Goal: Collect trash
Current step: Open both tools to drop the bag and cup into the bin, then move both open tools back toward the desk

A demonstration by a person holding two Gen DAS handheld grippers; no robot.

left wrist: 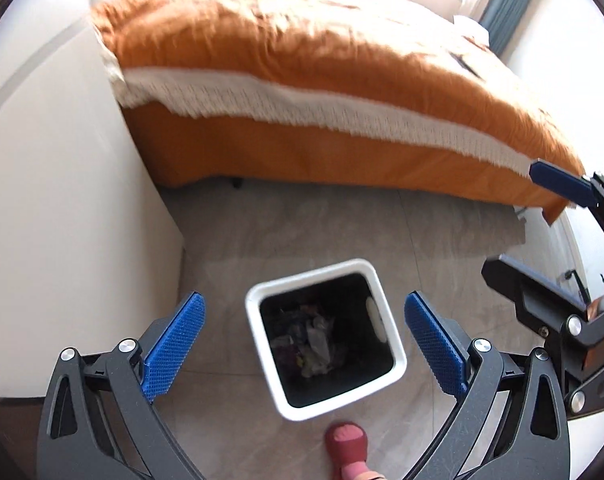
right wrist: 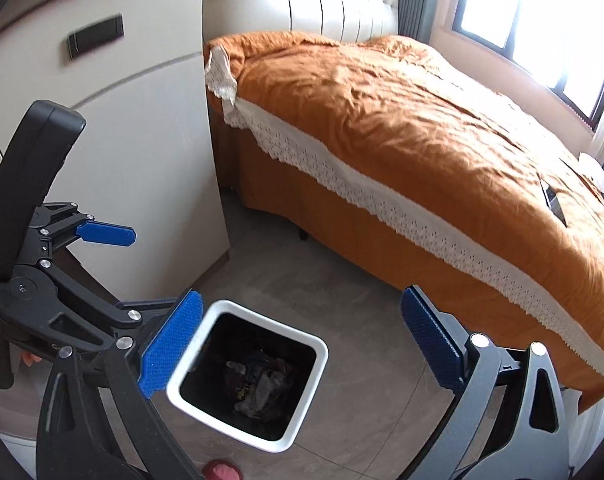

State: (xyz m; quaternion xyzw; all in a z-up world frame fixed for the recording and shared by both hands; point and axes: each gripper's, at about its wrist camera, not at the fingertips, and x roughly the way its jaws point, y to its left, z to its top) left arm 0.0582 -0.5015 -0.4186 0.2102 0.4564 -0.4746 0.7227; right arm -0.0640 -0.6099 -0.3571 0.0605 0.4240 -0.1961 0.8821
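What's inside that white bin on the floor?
The white bin has a dark lining and a loose heap of crumpled trash at the bottom: pale wrappers or paper, darker scraps. Individual pieces are too jumbled to name, and whatever lies beneath the heap is covered.

Black linkage arms, silver screws, blue ribbed pads on left gripper (left wrist: 303,340) (right gripper (right wrist: 302,344) alike).

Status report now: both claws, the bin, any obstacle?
Left claw open, empty. Right claw open, empty. Bin below, trash inside. Nothing in the way.
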